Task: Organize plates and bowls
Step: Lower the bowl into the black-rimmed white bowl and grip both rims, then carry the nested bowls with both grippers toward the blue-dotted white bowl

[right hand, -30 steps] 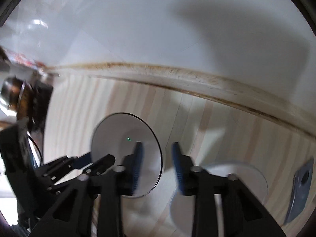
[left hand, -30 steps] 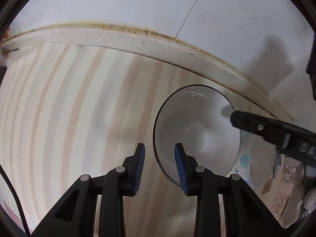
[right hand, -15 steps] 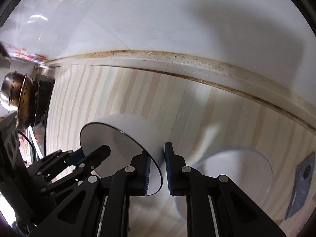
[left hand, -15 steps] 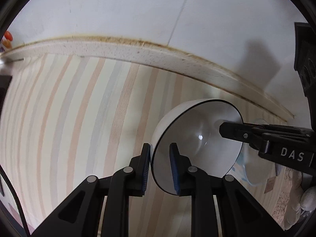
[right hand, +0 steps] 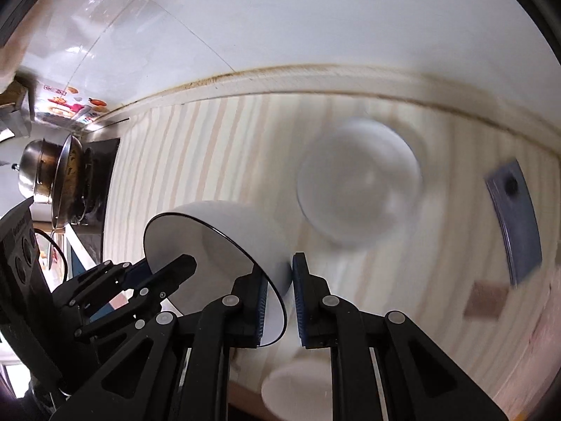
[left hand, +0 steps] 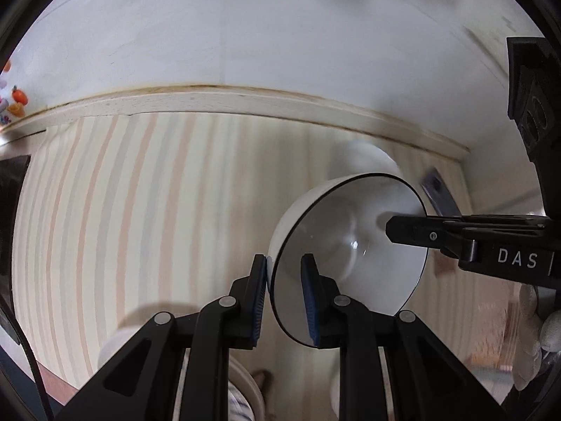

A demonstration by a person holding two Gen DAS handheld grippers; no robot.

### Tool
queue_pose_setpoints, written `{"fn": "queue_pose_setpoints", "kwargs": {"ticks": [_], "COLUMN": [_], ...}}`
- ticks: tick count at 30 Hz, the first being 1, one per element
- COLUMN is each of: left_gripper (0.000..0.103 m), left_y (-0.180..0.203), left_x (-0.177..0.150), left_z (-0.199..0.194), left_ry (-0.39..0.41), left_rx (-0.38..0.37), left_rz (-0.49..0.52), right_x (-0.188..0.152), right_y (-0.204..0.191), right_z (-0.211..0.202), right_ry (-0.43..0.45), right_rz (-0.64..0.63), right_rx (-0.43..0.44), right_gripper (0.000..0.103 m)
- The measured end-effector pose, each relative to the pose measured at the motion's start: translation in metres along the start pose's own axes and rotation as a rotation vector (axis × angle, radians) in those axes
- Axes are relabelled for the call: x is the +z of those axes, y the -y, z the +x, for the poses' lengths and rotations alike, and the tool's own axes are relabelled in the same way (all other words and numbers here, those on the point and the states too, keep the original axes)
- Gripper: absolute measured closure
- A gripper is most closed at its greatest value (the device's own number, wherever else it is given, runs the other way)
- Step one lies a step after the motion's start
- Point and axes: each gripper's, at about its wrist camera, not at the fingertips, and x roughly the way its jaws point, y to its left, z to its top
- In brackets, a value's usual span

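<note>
White glazed ceramic is what I hold: one bowl (left hand: 350,245) with a thin dark rim line, lifted clear of the striped countertop (left hand: 140,210). My left gripper (left hand: 284,294) is closed on the rim at one side, one pad outside the wall and one inside. My right gripper (right hand: 280,305) is pinched on the opposite edge of the same rim in the same way. In the left view the right gripper's black finger crosses the far lip.

I judge the bowl stiff, brittle and slick under rubber pads, with enough weight that a thin-rim pinch could let it pivot. Holding it at two opposite points looks like the sound choice; a chip or a slip is the risk if either side loosens.

It is tipped well over on its side. Its mouth faces toward the left gripper's camera and its base points away, toward the wall (left hand: 280,52), so the axis through mouth and foot runs near level, not upright.

Beyond it a second white bowl (right hand: 357,186) sits mouth up on the counter, blurred, well apart from mine. That looks like the likely nesting spot, once I turn my bowl upright.
</note>
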Motion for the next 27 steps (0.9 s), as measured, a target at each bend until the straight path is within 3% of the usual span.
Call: {"fn": "queue_pose_setpoints", "kwargs": {"ticks": [7,14,20,27], "left_gripper": [0.085,0.085,0.085,0.085], "left_y": [0.045,0.075,0.089,0.093], "left_x": [-0.046,-0.088,-0.109,-0.119], "left_z": [-0.004,0.006,0.018,0.041], "left_ry": [-0.073,-0.165,-0.222,-0.271], "left_rx": [-0.058,-0.083,-0.068,-0.045], "left_rz": [0.111,0.183,0.238,0.247], "right_x": [-0.072,-0.133,-0.163,-0.171], "right_y": [0.039,0.069,0.087,0.093], "right_z": [-0.028,-0.016,0.01,0.034], "right_ry": [-0.009,-0.073,-0.147,-0.21], "right_rz": [0.084,0.157,0.204,0.23], "right_rx": [-0.02,-0.025,-0.016,-0.001], "right_gripper": [0.088,0.088,0.088,0.088]}}
